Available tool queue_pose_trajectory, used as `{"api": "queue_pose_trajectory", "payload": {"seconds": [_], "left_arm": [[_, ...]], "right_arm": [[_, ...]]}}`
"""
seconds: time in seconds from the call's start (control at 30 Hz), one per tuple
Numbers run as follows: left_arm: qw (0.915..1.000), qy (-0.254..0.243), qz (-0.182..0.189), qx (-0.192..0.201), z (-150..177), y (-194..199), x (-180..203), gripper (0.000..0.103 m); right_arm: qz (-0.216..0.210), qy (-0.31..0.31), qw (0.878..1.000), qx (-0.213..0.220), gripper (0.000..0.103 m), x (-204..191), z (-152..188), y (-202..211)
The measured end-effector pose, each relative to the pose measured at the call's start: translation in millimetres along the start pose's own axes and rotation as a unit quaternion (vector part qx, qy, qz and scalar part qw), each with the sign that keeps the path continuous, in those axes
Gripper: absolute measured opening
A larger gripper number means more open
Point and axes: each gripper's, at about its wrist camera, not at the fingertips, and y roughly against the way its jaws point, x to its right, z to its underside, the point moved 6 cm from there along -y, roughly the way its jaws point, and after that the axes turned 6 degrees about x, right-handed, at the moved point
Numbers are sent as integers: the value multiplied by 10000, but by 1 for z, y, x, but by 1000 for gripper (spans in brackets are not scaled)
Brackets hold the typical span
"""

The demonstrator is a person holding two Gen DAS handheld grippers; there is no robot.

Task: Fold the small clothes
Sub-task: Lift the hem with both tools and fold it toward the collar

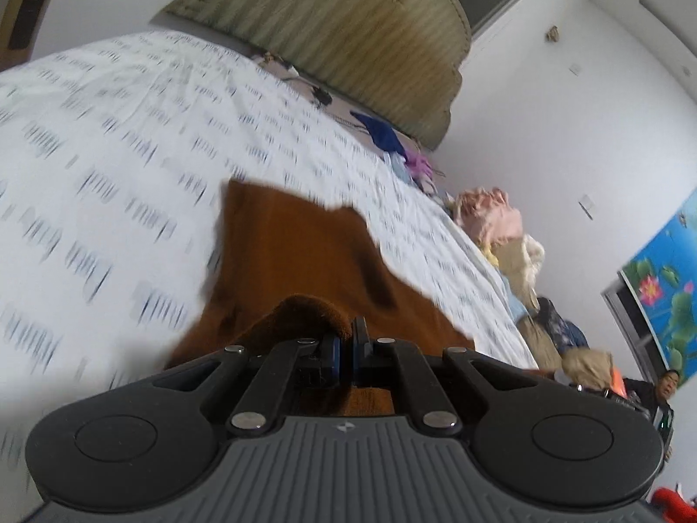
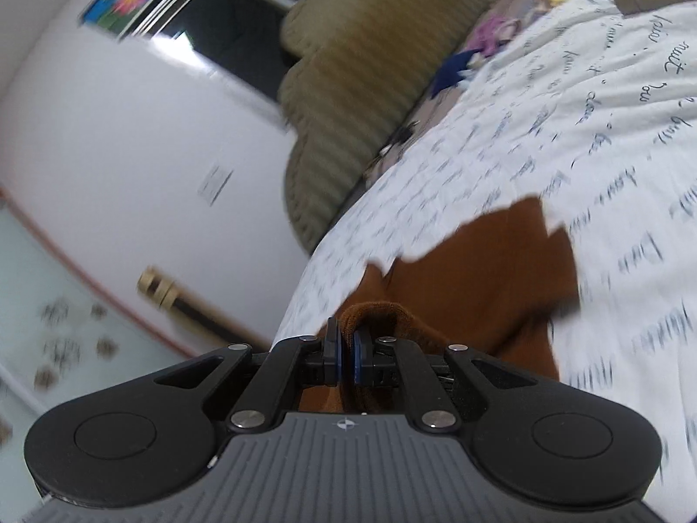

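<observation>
Jaws pinch brown garment [image 1: 300, 261] on both left gripper [image 1: 346, 348] and right gripper [image 2: 346, 351]; carried at six o'clock over bed [image 1: 109, 130], folding judged barely begun.

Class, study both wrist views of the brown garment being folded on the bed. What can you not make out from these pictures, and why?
- Brown garment: left wrist view, its near part hidden behind the left gripper; its type unclear.
- Same garment, right wrist view: lower part hidden behind the right gripper.
- Bedsheet print: smeared by motion blur, unreadable.
- Clothes pile: left view, too small and distorted to tell items apart.

Left gripper [image 1: 347, 339] jaws clamped; right gripper [image 2: 347, 340] jaws clamped.
</observation>
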Motion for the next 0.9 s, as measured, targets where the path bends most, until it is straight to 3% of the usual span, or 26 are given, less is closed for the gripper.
{"api": "queue_pose_trajectory", "payload": {"seconds": [0.2,0.27,0.37,0.4,0.47,0.53,0.67,0.77,0.9], "left_arm": [[9984,-154,-552,30,-46,-110,4,5],[9966,119,-811,-18,-52,-141,-9,5],[9905,663,-1183,-214,-55,-177,-37,5],[9884,818,-1245,-287,-55,-186,-45,5],[9863,1011,-1266,-320,-57,-191,-55,5],[9887,853,-1163,-403,-64,-192,-49,5],[9924,502,-1067,-363,-80,-181,-33,5],[9929,596,-1003,-218,-92,-167,-34,5],[9947,-215,-1008,13,-82,-134,-12,5]], "right_arm": [[465,-767,9953,366,10,56,-45,-68],[670,-1190,9898,413,13,82,-53,-88],[1004,-1919,9755,381,30,121,-54,-112],[1194,-2047,9705,446,40,133,-55,-114],[1346,-2140,9662,511,43,147,-55,-116],[1332,-2159,9663,430,43,151,-54,-115],[844,-1442,9854,331,43,113,-53,-97],[321,-910,9952,-173,43,74,-33,-88],[175,-495,9942,-940,43,46,4,-92]]}}
